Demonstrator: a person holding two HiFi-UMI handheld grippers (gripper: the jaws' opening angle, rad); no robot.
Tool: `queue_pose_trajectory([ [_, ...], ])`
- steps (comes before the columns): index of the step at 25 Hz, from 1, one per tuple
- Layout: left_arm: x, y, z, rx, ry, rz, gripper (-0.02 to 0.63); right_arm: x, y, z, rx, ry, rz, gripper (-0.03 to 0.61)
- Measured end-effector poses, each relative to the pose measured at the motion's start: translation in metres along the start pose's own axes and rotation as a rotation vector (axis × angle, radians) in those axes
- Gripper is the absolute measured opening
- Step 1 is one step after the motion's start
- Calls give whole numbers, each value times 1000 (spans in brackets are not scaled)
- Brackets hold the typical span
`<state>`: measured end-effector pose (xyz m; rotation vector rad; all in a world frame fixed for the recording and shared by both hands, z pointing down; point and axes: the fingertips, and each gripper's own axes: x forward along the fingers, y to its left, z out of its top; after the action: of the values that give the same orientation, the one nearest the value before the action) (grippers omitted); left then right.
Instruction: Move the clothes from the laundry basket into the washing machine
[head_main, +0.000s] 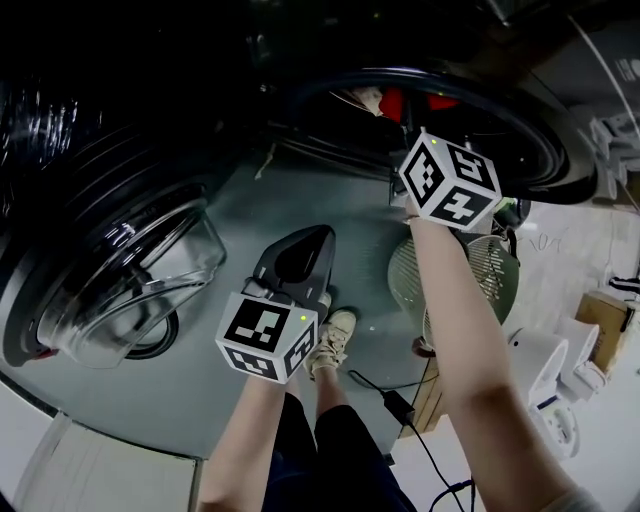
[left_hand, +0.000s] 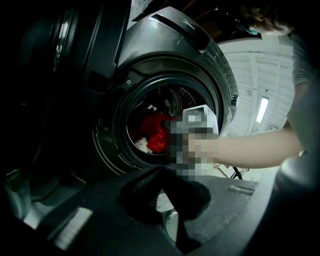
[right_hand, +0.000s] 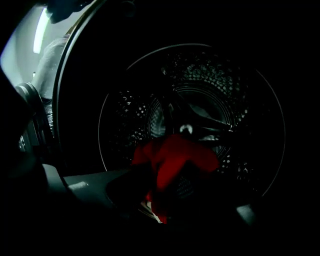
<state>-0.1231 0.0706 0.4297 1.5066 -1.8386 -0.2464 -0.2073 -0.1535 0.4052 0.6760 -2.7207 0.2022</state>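
**Loading station: markings and tong state**

**Markings.** The washing machine (left_hand: 165, 55) carries one line of small lettering (left_hand: 189, 24) on its top panel, at the upper centre of the left gripper view. It appears to read "Midea", but it is too small to confirm. The square black-and-white markers on each gripper cube carry no text.

**Right gripper** (right_hand: 167, 185). The jaws are pressed together on a red garment (right_hand: 177, 155). In the right gripper view the cloth bunches between the jaws at lower centre and stands in front of the perforated drum (right_hand: 220, 85). In the head view this gripper lies at upper right, and its tip is at the rim of the drum opening.

**Left gripper** (left_hand: 167, 182). The jaws are pressed fully together with nothing between them. In the head view it sits at lower centre, well apart from the drum opening. The glass door (head_main: 130, 270) stands swung open at the left of that view.

**Load position.** The left gripper view shows red fabric and a white item (left_hand: 144, 146) inside the drum at frame centre.
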Motion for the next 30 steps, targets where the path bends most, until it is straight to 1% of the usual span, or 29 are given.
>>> queue_pose_trajectory([
  [1, 1, 0, 0, 1, -2, -2, 107, 4, -2, -6, 13, 31, 0, 97],
  [2, 1, -1, 0, 0, -2, -4, 107, 8, -3, -15, 40, 75, 3, 116],
  [3, 2, -1, -1, -2, -3, -6, 109, 10, -5, -26, 77, 127, 5, 160],
  [4, 2, -1, -1, -4, -4, -6, 109, 12, -7, -37, 117, 181, 5, 262],
  [5, 3, -1, -2, -6, -5, -6, 109, 11, -10, -48, 148, 230, -1, 343],
  [7, 5, -2, -3, -12, -4, -6, 109, 8, -14, -66, 170, 304, -24, 454],
  [8, 6, -3, -3, -14, -3, -8, 107, 5, -16, -72, 166, 328, -37, 492],
  [10, 8, -7, -3, -10, 2, -15, 109, -2, -21, -81, 162, 356, -62, 525],
  [13, 10, -11, -1, 2, 10, -23, 107, -15, -26, -87, 195, 377, -96, 551],
  [16, 11, -16, 0, 7, 22, -25, 107, -31, -29, -86, 213, 389, -109, 554],
  [19, 10, -24, 2, 22, 40, -29, 107, -51, -32, -83, 205, 403, -117, 554],
  [23, 3, -37, 10, 47, 64, -25, 109, -82, -33, -66, 233, 378, -114, 549],
  [27, -5, -64, 27, 75, 81, -39, 109, -123, -21, -40, 265, 378, -53, 470],
  [29, -6, -79, 41, 110, 90, -54, 109, -142, -13, -24, 321, 376, -7, 405],
  [30, -8, -86, 49, 129, 97, -64, 109, -152, -8, -16, 350, 368, 18, 357],
])
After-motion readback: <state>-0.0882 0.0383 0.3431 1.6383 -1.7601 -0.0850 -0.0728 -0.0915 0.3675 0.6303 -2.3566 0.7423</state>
